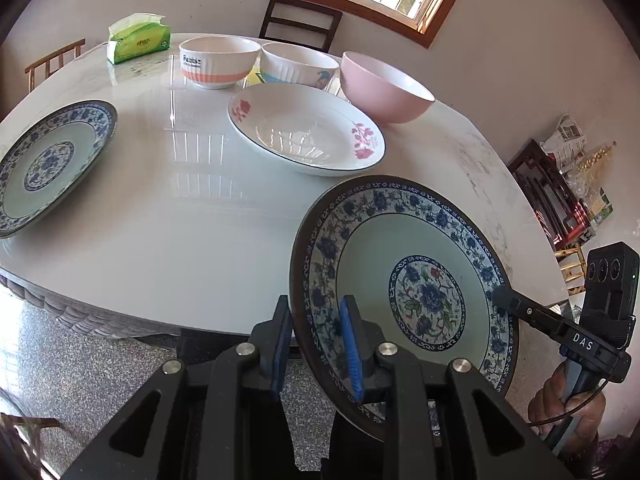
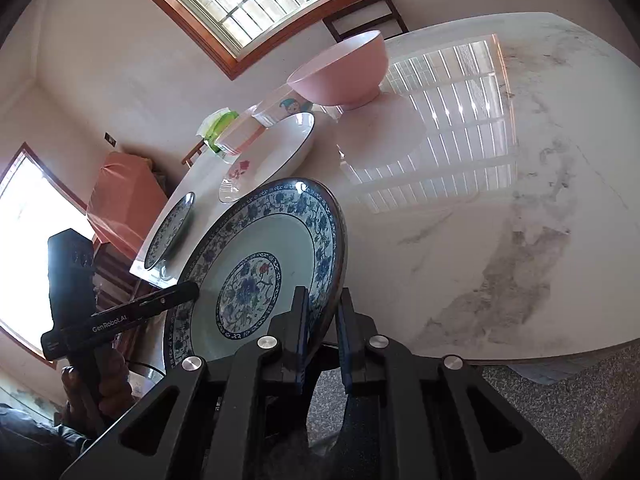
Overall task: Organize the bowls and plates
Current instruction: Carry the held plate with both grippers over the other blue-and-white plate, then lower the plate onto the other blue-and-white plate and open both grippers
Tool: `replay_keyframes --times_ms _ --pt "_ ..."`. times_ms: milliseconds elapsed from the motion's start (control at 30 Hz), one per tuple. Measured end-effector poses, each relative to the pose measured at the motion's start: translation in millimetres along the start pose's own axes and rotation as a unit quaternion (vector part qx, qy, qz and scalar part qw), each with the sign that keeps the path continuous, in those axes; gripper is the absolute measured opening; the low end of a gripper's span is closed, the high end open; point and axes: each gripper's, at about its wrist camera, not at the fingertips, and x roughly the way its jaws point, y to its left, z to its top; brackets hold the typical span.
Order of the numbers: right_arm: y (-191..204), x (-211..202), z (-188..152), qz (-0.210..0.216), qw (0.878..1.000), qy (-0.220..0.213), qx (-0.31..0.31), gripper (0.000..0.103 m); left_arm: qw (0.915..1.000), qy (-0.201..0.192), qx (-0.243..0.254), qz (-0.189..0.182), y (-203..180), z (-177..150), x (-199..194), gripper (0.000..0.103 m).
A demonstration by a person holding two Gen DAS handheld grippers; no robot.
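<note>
While the near blue plate (image 1: 404, 280) hangs tilted over the table's (image 1: 192, 240) front edge, I hold it from both sides: left gripper (image 1: 316, 344) clamped on its left rim, right gripper (image 2: 322, 336) pinched on its right rim. Its twin, the far blue plate (image 1: 52, 160), lies flat on the table to the left, nearer my left hand.

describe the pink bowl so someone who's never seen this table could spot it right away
On the white marble table, look to the far side, where three bowls stand in a row. The pink bowl is at the right end, just behind the white plate with red flowers. It alone is plain pink, with no print or stripes.
</note>
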Motion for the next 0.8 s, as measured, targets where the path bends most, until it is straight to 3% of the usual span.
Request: replay_keyframes --times_ms 367,800 --pt "71 52 24 0.045 0.996 0.034 -0.069 0.014 0.9955 -0.053 -0.065 0.044 69 6 -51 0.024" --pt "167 159 78 0.089 0.984 0.078 -0.134 0.015 0.9786 -0.106 -0.132 0.118 176 37 -94 0.024"
